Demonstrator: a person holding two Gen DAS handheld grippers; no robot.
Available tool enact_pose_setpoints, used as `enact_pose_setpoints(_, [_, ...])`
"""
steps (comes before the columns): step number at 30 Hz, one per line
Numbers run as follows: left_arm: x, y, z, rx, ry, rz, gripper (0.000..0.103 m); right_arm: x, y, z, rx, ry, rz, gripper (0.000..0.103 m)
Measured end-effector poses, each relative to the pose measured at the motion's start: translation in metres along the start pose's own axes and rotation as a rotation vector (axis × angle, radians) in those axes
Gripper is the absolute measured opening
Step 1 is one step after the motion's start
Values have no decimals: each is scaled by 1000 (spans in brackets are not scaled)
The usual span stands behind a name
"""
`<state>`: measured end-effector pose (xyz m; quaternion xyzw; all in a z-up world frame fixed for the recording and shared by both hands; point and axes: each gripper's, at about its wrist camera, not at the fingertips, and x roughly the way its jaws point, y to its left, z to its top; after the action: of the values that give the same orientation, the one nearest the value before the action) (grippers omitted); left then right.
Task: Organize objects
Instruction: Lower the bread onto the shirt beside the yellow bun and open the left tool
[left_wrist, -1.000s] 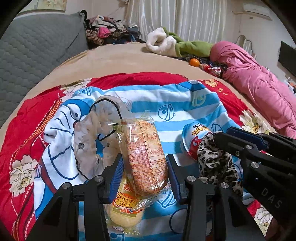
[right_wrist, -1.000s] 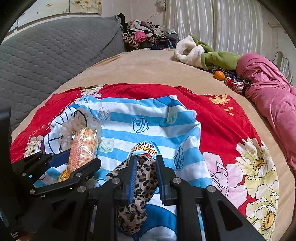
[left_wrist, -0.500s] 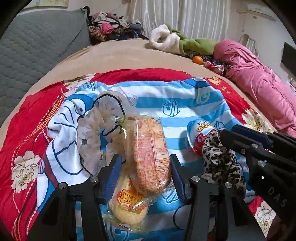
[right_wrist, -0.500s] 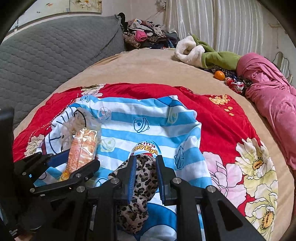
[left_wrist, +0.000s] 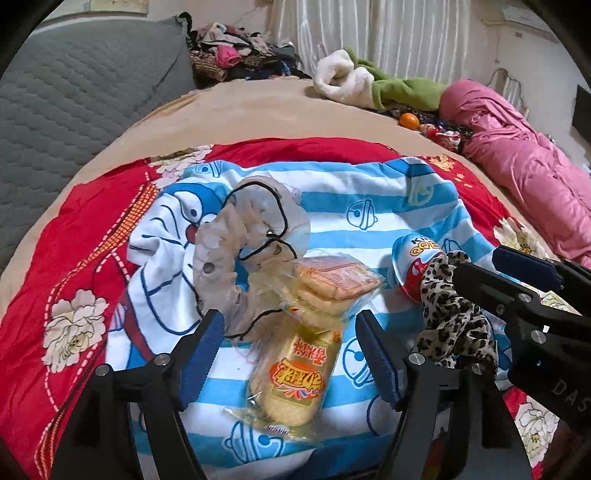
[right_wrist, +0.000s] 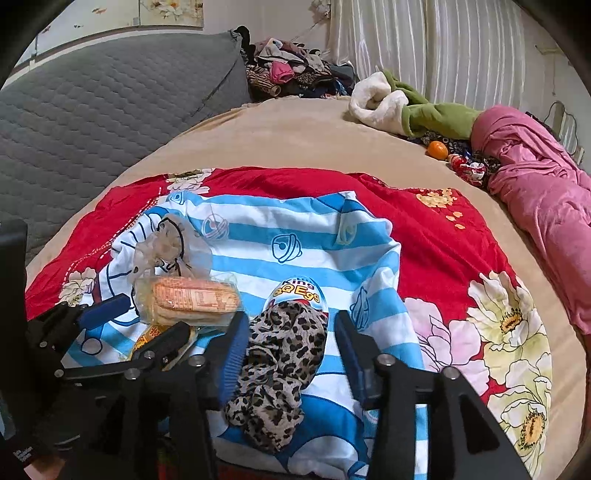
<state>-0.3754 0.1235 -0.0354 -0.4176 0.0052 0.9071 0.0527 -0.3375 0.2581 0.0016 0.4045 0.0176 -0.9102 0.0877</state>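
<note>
Left wrist view: the left gripper (left_wrist: 288, 354) is opening, and the clear-wrapped orange cracker packet (left_wrist: 332, 284) has toppled free at centre frame. Lower centre, the right gripper (right_wrist: 291, 354) is opening off the leopard-print fabric scrunchie (right_wrist: 284, 362); both look delivered onto the blue-striped cartoon blanket (right_wrist: 295, 229).

snack packets (left_wrist: 295, 373): 2 | leopard-print scrunchie (right_wrist: 284, 354): 1 | sheer beige scrunchie (left_wrist: 240, 254): 1 | toy egg (left_wrist: 415, 258): 1 | orange fruit (right_wrist: 437, 149): 1 | cartoon striped cloth (right_wrist: 314, 236): 1 | grippers (left_wrist: 288, 354): 2

Snack packets (left_wrist: 314, 332), leopard cloth (right_wrist: 284, 362) on blanket (right_wrist: 258, 236)
</note>
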Motion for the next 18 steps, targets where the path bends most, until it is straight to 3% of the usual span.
enact_pose_setpoints(11, [-18,4,0,-3,-8,10,79,-17,0,2,8,-18,2,70])
enact_pose_setpoints(15, [-29,4,0,4,-13,8,81,-28,1,3,20,-33,5,82])
enact_pose_setpoints(18, [-37,5,-1,10,-23,11,81,-35,3,5,18,-40,2,83])
